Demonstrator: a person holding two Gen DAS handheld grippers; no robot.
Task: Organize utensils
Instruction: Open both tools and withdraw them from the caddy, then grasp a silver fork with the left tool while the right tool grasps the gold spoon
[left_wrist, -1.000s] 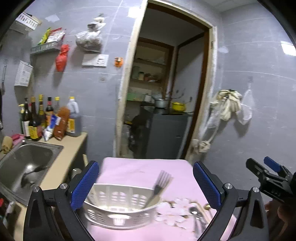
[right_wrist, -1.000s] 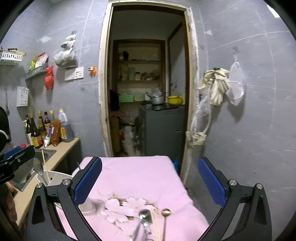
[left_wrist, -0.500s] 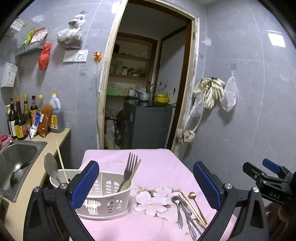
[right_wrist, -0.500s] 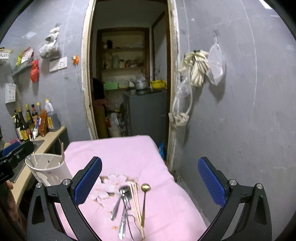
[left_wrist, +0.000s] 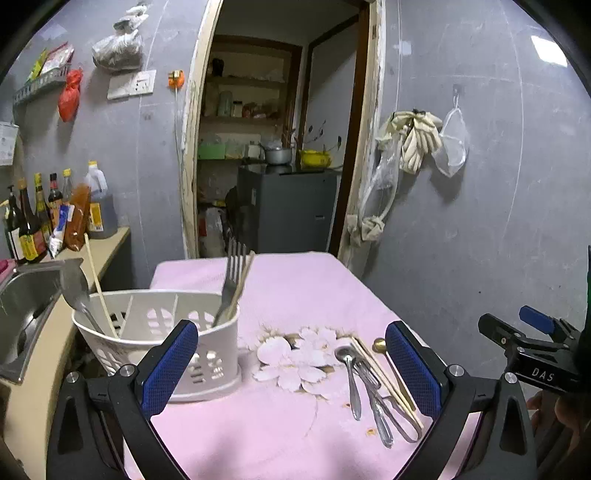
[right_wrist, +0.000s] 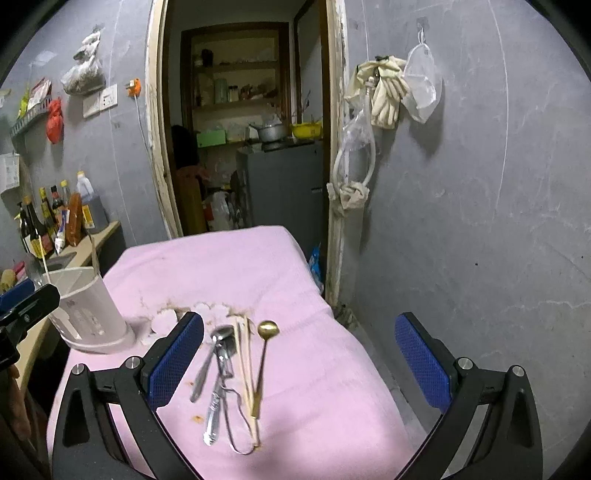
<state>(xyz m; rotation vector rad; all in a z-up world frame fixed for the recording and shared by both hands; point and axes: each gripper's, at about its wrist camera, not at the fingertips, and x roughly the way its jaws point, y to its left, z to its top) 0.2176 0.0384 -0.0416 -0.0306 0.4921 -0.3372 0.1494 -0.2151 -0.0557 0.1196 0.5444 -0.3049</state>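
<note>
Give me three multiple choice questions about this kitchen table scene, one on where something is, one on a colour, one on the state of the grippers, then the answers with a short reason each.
1. Where is the fork?
A. Standing in the white caddy
B. Flat on the pink tablecloth
C. In the sink

2. What colour is the small spoon at the right edge of the loose utensil pile?
A. Black
B. Gold
C. Red

3. How are the two grippers?
A. Both open and empty
B. Left gripper holds a fork
C. Right gripper holds chopsticks

Answers:
1 A, its tines rise above the caddy rim.
2 B, its bowl and handle are gold beside the silver pieces.
3 A, both pairs of blue pads stand wide apart with nothing between them.
</note>
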